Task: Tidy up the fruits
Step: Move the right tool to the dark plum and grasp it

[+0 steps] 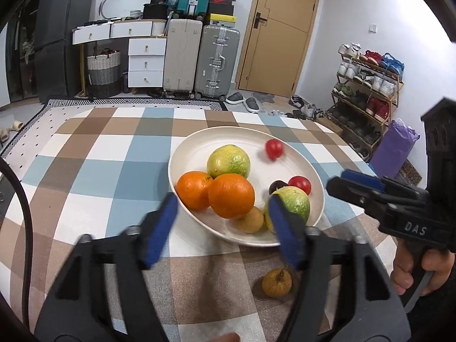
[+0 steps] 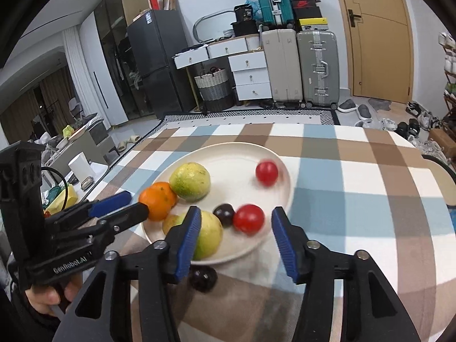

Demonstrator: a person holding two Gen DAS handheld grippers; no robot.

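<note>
A cream plate [image 1: 287, 139] on the checked tablecloth holds two oranges [image 1: 230, 195], two yellow-green citrus fruits [image 1: 228, 161], two red tomatoes [image 1: 274, 148], a dark plum [image 1: 277, 185] and a small brown fruit [image 1: 251, 220]. Another brown fruit [image 1: 277, 282] lies on the cloth near the plate's front rim. A second dark plum [image 2: 203, 278] lies on the cloth below the plate. My left gripper [image 1: 222, 202] is open, its fingers either side of the near orange without touching it. My right gripper [image 2: 236, 213] is open around a red tomato [image 2: 248, 219], pads apart from it.
The checked cloth [image 2: 356, 185] runs right and forward to the table's edges. A hand [image 1: 410, 270] holds the right gripper's handle at the plate's right. Beyond the table stand suitcases [image 1: 216, 59], white drawers [image 1: 146, 62], a door [image 1: 279, 28] and a shoe rack [image 1: 367, 85].
</note>
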